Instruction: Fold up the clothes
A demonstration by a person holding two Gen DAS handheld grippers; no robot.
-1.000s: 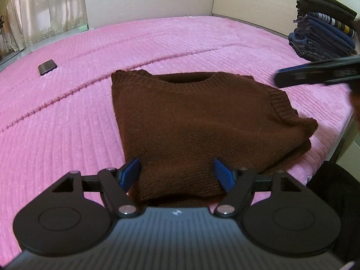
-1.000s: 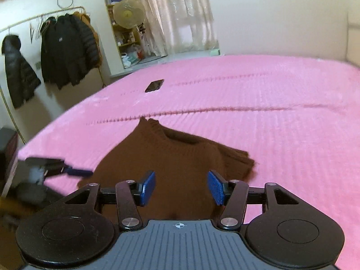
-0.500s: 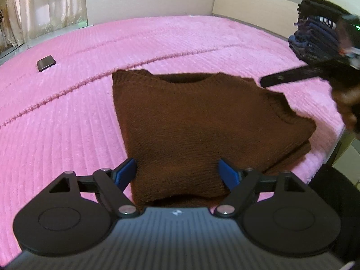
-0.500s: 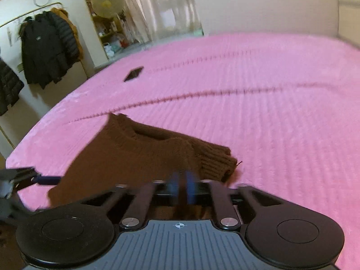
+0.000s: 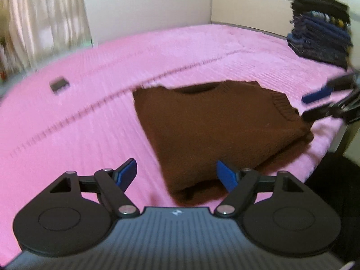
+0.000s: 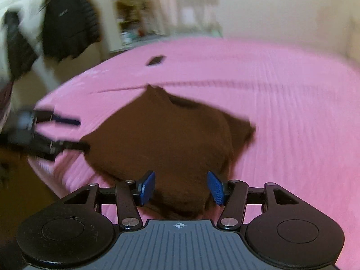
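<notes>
the left gripper [image 5: 176, 173] stands wide open with nothing between its blue pads [image 5: 127, 171], low over the pink bedspread [image 5: 74, 130]; the near hem of the sweater [image 5: 216, 130] lies just ahead at about 1 o'clock from it. at 10 o'clock, well apart, a small dark flat object [image 5: 59, 85] lies on the bedspread, too blurred to identify.

the sweater is brown knit, folded into a compact block with sleeves tucked in, neckline at the far edge and a ribbed cuff showing on its right side. it lies flat near the bed's near right corner. folded layers show at its near and right edges.

at 2 o'clock in the left view, a stack of dark folded clothes [image 5: 321, 27] sits at the far corner of the bed by the headboard [image 5: 247, 4].

the right gripper [image 6: 181, 187] is also open, moderately wide, holding nothing; its pads [image 6: 147, 186] straddle the sweater's [image 6: 162, 139] near corner without clear contact. in its view the left gripper [image 6: 78, 132] shows at 9 o'clock, open, just beside the sweater's left edge. dark jackets [image 6: 67, 29] hang at 11 o'clock.
</notes>
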